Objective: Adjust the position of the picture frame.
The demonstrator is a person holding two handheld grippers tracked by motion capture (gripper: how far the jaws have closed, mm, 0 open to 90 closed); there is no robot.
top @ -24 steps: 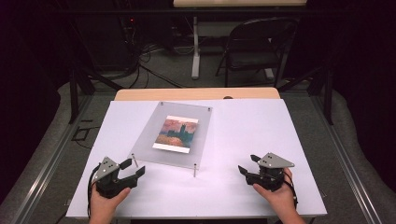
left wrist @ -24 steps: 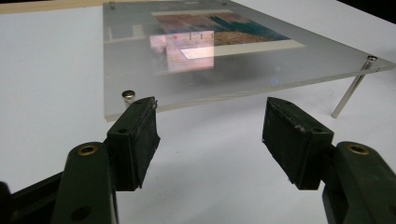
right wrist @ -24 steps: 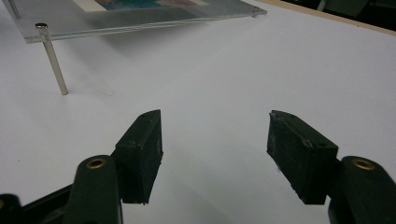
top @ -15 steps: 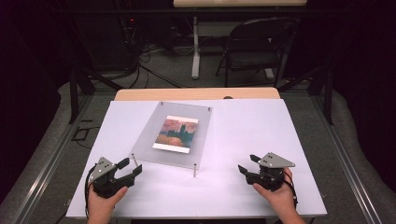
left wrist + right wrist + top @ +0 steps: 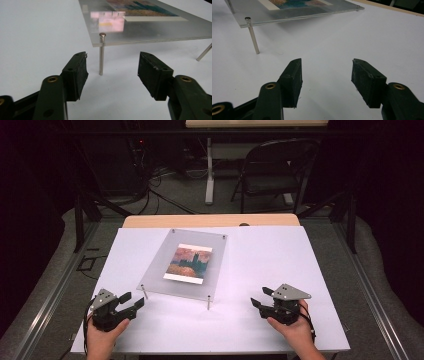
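Clear picture frame on 4 metal legs, both claws waiting near its front edge.

The table [image 5: 260,270] carries the frame [image 5: 187,265], raised on legs so jaws can reach a leg [image 5: 101,53]; the left claw [image 5: 131,301] lines up with that one (not touching), the right claw [image 5: 261,298] sits well apart, both spread wide and empty.

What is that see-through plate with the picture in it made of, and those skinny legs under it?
The plate looks like clear acrylic, maybe glass: you see the table through it, its edge shows pale and glossy, and it mirrors a pink glow. The legs look like polished metal pins: silvery, shiny, thin and straight. The picture inside looks like printed paper.
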